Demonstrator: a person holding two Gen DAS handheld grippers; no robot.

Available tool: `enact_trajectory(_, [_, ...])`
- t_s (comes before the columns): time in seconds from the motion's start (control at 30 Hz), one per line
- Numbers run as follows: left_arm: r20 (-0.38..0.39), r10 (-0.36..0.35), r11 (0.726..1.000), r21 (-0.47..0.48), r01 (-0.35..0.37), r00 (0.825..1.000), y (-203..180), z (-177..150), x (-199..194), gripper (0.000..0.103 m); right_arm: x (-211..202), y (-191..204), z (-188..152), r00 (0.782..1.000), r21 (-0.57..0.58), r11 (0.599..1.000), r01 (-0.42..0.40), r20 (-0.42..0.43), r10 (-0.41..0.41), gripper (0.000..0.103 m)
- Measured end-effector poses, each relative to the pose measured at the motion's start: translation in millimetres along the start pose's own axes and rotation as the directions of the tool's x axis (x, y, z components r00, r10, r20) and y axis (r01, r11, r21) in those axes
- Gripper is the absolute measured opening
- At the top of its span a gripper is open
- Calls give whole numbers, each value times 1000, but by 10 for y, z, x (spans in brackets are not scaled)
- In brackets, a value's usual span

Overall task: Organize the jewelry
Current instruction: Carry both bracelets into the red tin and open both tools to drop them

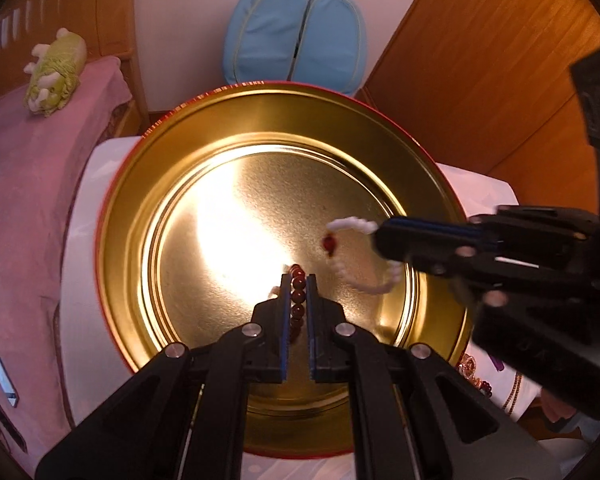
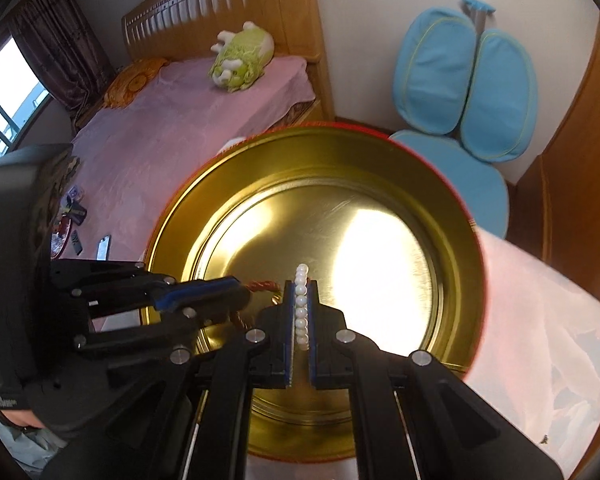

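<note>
**Both grippers hold bead strands over the gold tin**

The left gripper (image 1: 298, 280) has its fingers (image 1: 286, 308) nearly together, pinching a dark red bead bracelet (image 1: 298, 300) whose beads run lengthwise between the pads and poke out past the tips. The right gripper (image 2: 301, 286) is likewise almost closed on a white pearl strand (image 2: 301, 308), lined up along its fingers (image 2: 313, 312); in the left view the strand's free part (image 1: 364, 280) loops out from the tips, carrying one red bead (image 1: 329, 243). Both hang over the round gold tin (image 1: 132, 216), ahead of and below the fingertips, on the white-covered counter (image 1: 80, 240).
</note>
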State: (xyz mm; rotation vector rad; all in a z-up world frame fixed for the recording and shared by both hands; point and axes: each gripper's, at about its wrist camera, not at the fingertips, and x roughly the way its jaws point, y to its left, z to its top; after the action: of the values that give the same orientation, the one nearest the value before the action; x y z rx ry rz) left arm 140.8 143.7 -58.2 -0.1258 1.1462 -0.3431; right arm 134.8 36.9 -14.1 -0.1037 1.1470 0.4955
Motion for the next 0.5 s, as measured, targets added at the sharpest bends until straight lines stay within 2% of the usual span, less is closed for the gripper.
enact_trajectory(0.1, [-52,25,999,-34,-26,998,107,20,180,7,313,-112,-1,995,39,999,13,-102,-9,7])
enact_trajectory(0.17, [-71,67,997,-35,-69,995,163,41,253,7,416,-172,-8,990,46,997,61,-132,-54,6])
enact_trajectory(0.27, [-79,92,996,-12,-93,993,184,54,299,7,438,-254,-12,988,69,995,78,-140,-68,6])
enact_trajectory(0.5, [-97,102,995,11,-101,990,109,-4,342,7,452,-316,-53,987,58,995,84,-141,-75,6])
